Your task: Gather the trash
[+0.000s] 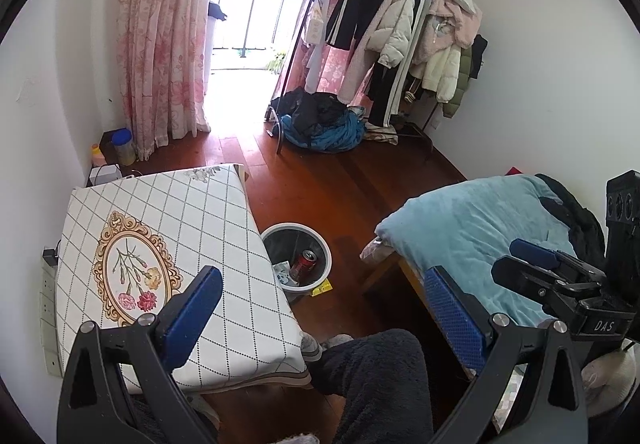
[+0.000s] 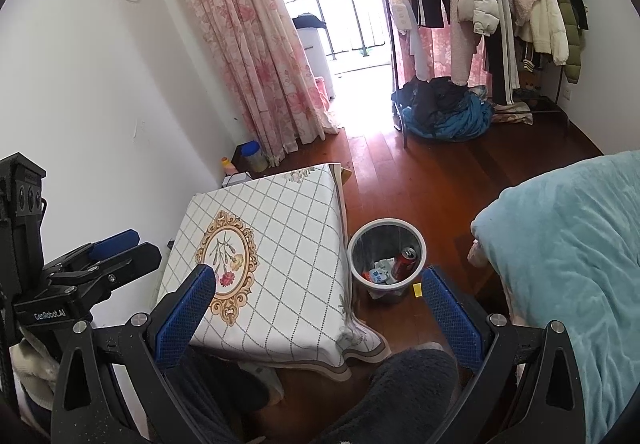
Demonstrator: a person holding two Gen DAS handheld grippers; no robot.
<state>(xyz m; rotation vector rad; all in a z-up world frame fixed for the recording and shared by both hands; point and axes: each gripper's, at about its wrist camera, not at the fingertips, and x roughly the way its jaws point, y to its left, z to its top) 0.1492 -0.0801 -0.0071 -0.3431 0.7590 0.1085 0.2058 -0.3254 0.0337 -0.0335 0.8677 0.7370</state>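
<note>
The bed (image 2: 568, 252) with a light blue blanket fills the right side, and the worktop (image 1: 168, 244) with a checked cloth stands at the left. Between them, on the wooden floor (image 1: 340, 179), stands the grey bin (image 2: 386, 262). Inside it lie a red can (image 2: 405, 263) and some crumpled wrappers (image 2: 378, 275). A small yellow scrap (image 2: 417, 290) lies on the floor just beside the bin. The left tool (image 1: 320, 300) is held above the person's knee (image 1: 384, 372), its blue fingers wide apart and holding nothing. The right tool (image 2: 318, 302) is held beside it, also wide apart and empty.
</note>
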